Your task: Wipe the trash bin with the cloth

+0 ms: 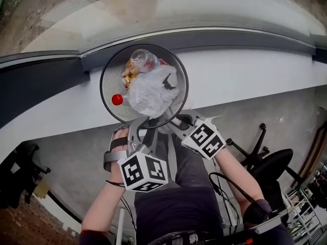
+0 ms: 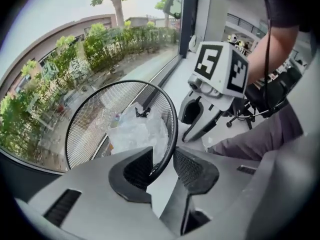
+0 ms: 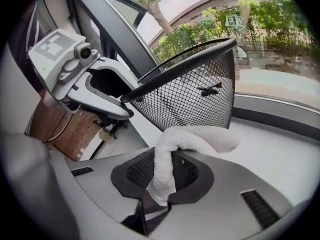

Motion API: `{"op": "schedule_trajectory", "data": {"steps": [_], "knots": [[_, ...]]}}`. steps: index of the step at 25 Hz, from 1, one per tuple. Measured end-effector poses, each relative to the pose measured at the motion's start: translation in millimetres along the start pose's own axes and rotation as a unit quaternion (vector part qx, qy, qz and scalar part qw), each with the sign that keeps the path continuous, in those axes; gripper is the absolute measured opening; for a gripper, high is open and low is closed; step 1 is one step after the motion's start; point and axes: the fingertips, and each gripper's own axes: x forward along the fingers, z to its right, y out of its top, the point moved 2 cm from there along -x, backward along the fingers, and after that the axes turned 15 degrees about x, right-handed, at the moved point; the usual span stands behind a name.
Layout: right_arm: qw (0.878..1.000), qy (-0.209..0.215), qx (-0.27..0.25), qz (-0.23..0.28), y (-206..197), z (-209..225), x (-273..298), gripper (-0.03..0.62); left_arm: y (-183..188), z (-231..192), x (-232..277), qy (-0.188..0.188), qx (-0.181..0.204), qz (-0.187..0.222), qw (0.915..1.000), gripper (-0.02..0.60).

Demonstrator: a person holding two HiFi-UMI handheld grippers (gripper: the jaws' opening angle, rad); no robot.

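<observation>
A black wire-mesh trash bin [image 1: 109, 80] stands on the white ledge, holding a crumpled clear plastic bag [image 1: 150, 93], a bottle and a red cap [image 1: 117, 99]. My left gripper [image 2: 164, 166] is shut on the bin's near rim [image 2: 170, 134], one pad inside the mesh and one outside. In the right gripper view the bin [image 3: 195, 94] leans away, its rim running into the left gripper [image 3: 115, 96]. My right gripper [image 3: 162, 171] is shut on a white cloth [image 3: 190, 139], which folds over towards the bin's outer wall, just below it. In the head view the right gripper [image 1: 176, 124] sits beside the left gripper [image 1: 140, 124].
The white ledge [image 1: 245, 80] runs along a window with a dark frame [image 1: 41, 65]; trees and a building lie outside. A black office chair [image 1: 265, 162] stands on the floor at right. A cable hangs by the person's right arm [image 1: 225, 185].
</observation>
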Motion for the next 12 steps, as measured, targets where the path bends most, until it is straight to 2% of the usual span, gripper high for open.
{"op": "schedule_trajectory", "data": {"steps": [4,5,7,8,10,12], "knots": [[1.0,-0.017,-0.013,0.005,14,21,-23,0.078,3,-7,-29,-0.02,0.0,0.05,0.9986,0.138],[0.999,-0.029,-0.012,0.014,21,31,-32,0.078,-2,-12,-36,-0.018,0.021,0.051,0.9983,0.142],[0.997,-0.062,0.007,0.052,41,58,-53,0.078,-17,-21,-37,-0.005,0.098,0.034,0.9946,0.172],[0.993,-0.082,0.023,0.079,52,72,-63,0.078,-20,-22,-34,-0.004,0.134,0.032,0.9905,0.208],[0.983,-0.119,0.051,0.13,72,96,-82,0.078,-18,-21,-32,-0.009,0.183,0.031,0.9826,0.209],[0.975,-0.146,0.051,0.158,90,107,-91,0.078,-16,-17,-36,-0.028,0.227,0.016,0.9734,0.209]]}}
